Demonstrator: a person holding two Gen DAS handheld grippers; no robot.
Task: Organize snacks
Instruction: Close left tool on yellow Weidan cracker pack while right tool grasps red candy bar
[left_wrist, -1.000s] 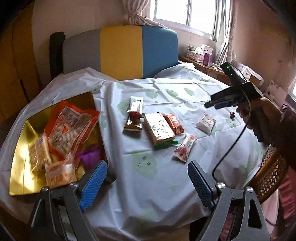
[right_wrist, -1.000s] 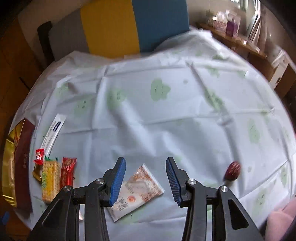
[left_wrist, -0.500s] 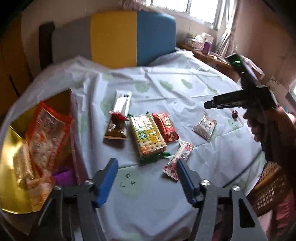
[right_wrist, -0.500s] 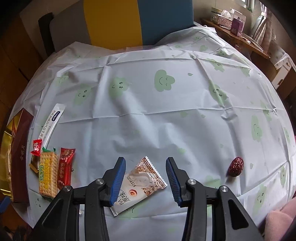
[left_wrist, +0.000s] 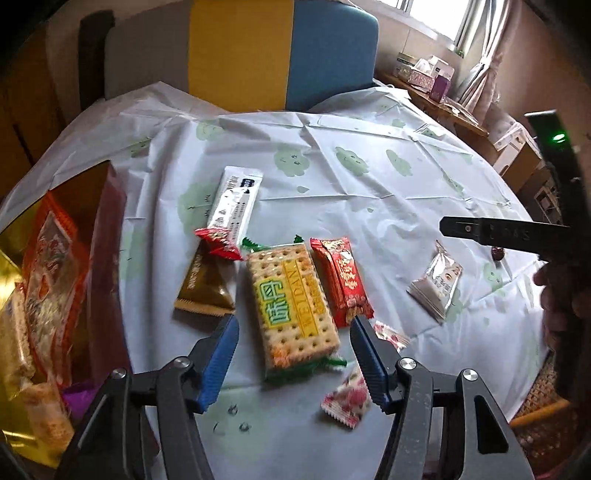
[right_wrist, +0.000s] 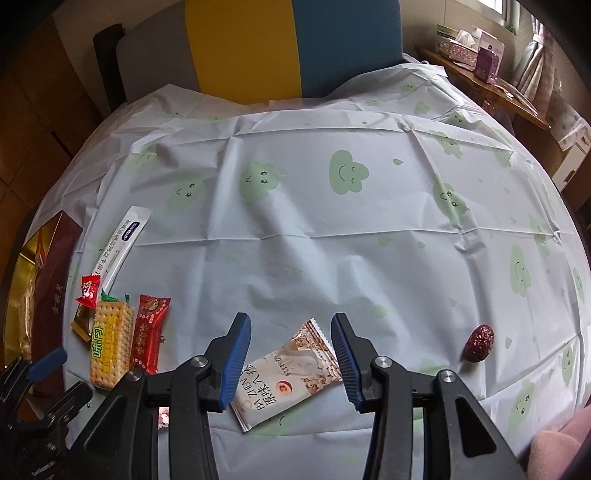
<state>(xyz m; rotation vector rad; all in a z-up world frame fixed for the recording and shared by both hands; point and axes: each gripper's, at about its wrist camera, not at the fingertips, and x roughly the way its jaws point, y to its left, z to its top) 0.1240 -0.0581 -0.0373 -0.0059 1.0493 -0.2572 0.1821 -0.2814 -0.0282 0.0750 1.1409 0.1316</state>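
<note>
Cloud-print tablecloth (right_wrist: 295, 229) under scattered snacks, striped chair (right_wrist: 295, 48) behind, both tools (left_wrist: 291, 354) (right_wrist: 291, 354) spread wide, holding nothing.

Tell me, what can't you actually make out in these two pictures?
- Pink candy wrapper: left wrist view, blurred and partly behind the left gripper.
- Gold box contents: left wrist view, blurred, cut off by the edge.
- White sachet: right wrist view, ends hidden behind the right gripper; contact unclear.

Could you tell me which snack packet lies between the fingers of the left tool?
The cracker packet, yellow and green with visible biscuits; the left tool is open around its near end, while the red packet lies just outside.
</note>
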